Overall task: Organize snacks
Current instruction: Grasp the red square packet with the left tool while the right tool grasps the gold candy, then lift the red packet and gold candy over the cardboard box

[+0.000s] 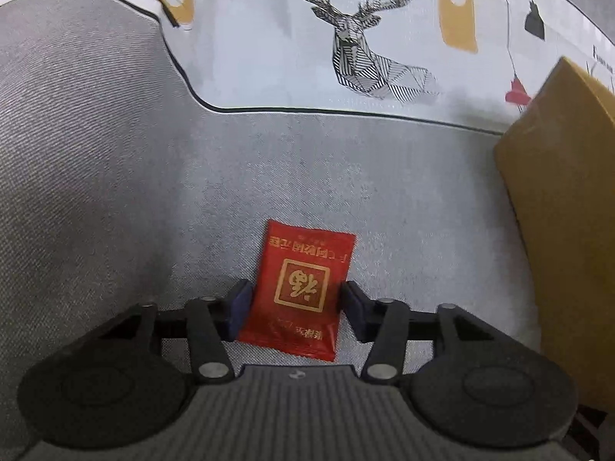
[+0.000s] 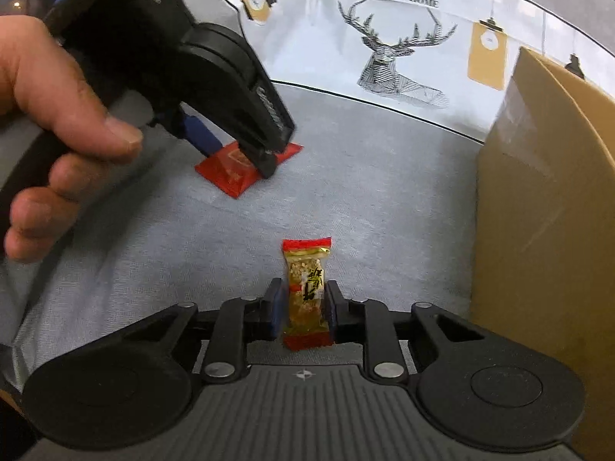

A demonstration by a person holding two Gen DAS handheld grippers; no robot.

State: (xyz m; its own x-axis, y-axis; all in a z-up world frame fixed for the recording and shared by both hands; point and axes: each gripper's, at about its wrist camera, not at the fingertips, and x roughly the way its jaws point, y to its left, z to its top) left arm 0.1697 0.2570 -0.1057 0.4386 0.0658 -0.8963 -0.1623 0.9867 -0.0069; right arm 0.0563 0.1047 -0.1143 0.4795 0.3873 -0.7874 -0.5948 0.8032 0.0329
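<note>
A flat red snack packet (image 1: 303, 284) with gold print lies on the grey fabric seat (image 1: 403, 192). My left gripper (image 1: 295, 290) has a pad pressed on each long edge of it. Seen from the right wrist, this packet (image 2: 226, 180) bulges up between the fingers of the left gripper (image 2: 234, 157), which a person's hand (image 2: 57, 115) holds. A small clear-wrapped snack bar (image 2: 307, 261) with red ends stands lengthwise in my right gripper (image 2: 303, 288). Both of that gripper's pads touch the bar's sides.
A brown cardboard box (image 2: 546, 211) stands close on the right, its flap raised; it also shows at the right edge of the left wrist view (image 1: 569, 230). A white cushion with a deer print (image 1: 365, 50) lines the back of the seat.
</note>
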